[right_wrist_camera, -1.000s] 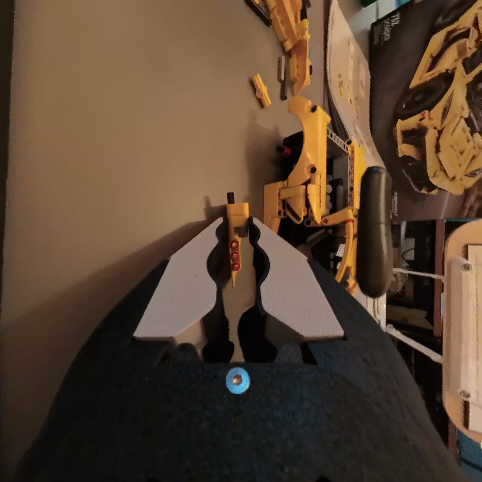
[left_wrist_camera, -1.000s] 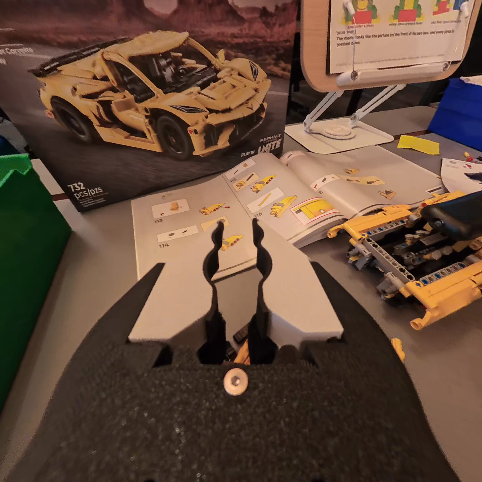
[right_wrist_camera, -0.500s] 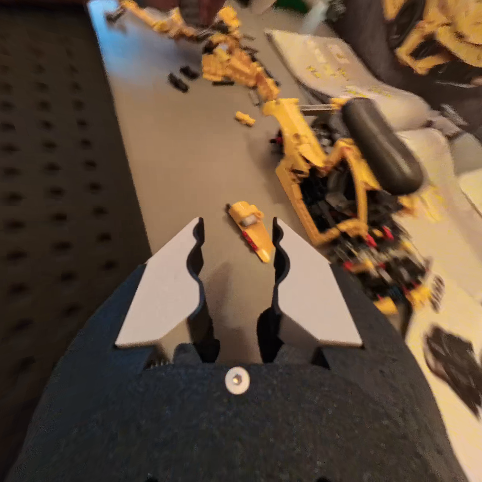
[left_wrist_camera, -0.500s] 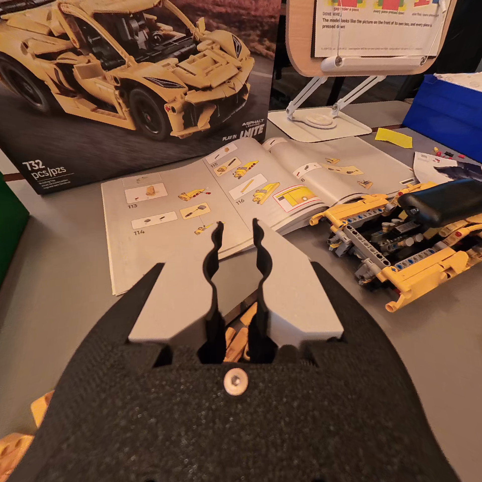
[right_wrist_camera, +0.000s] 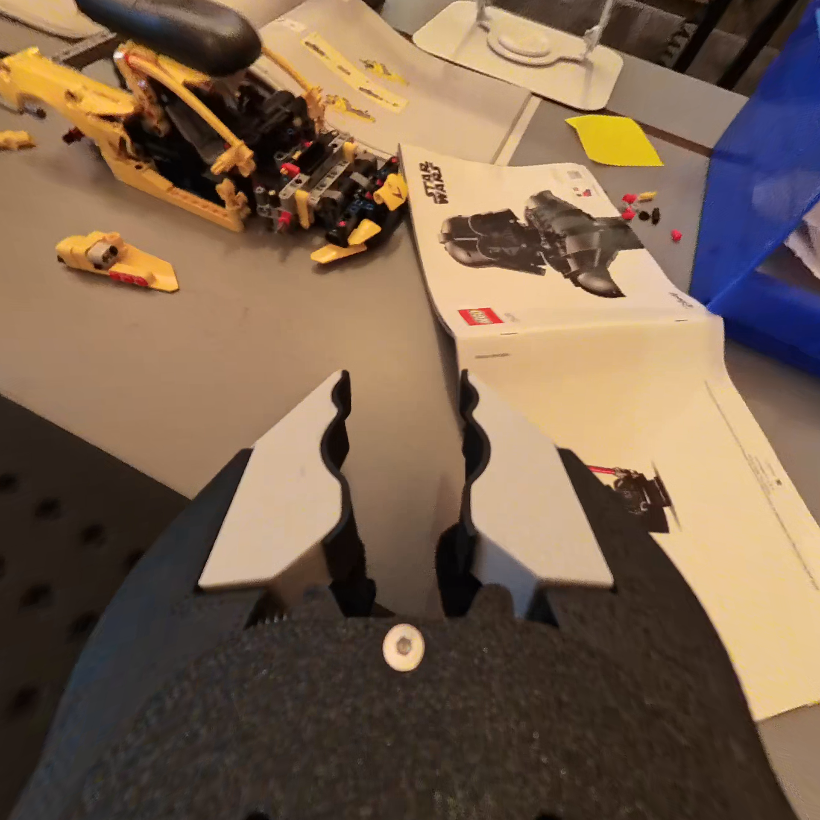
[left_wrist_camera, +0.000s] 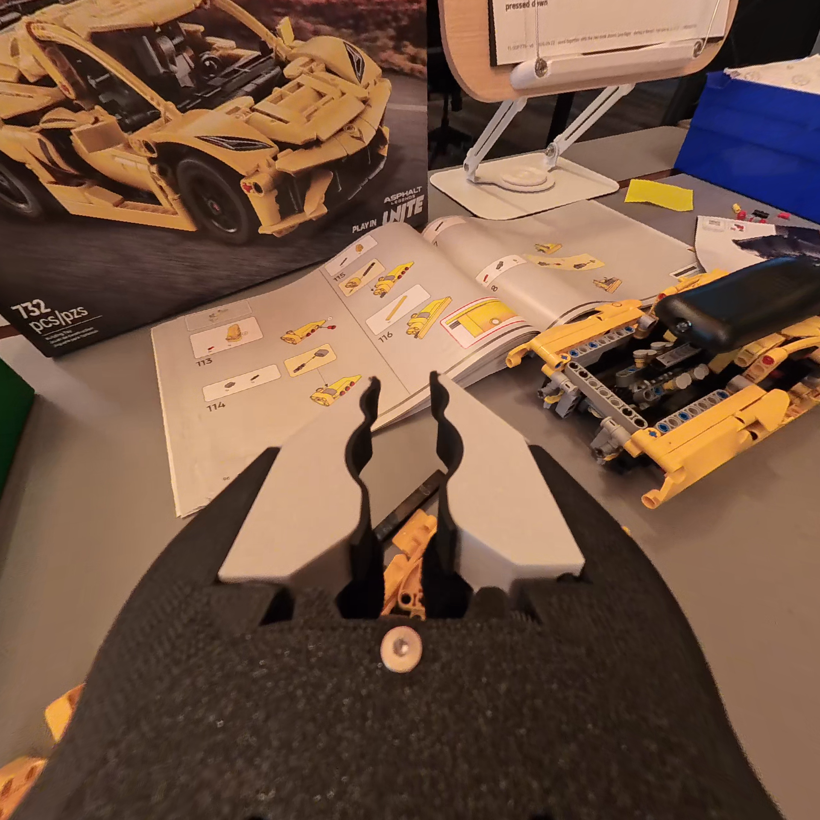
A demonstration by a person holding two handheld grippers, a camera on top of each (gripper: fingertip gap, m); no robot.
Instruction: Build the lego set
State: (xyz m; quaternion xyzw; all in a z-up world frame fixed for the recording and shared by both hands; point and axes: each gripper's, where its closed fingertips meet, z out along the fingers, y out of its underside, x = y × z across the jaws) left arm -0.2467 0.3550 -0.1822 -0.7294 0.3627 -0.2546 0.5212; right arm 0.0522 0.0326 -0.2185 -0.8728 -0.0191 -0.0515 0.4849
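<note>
yellow-and-black car model (left_wrist_camera: 692, 390), blue bin (right_wrist_camera: 772, 186)

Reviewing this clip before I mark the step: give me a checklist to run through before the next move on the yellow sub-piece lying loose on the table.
1. Right gripper open, nothing between its fingers: ok.
2. Left gripper open, holding nothing: ok.
3. Small yellow sub-assembly lies free on the table, apart from the car chassis: ok.
4. Right gripper lined up with the sub-assembly: not ok, it points at a booklet.
5. Instruction book open and readable: ok.
6. Sub-assembly fully pressed together: cannot tell.
</note>
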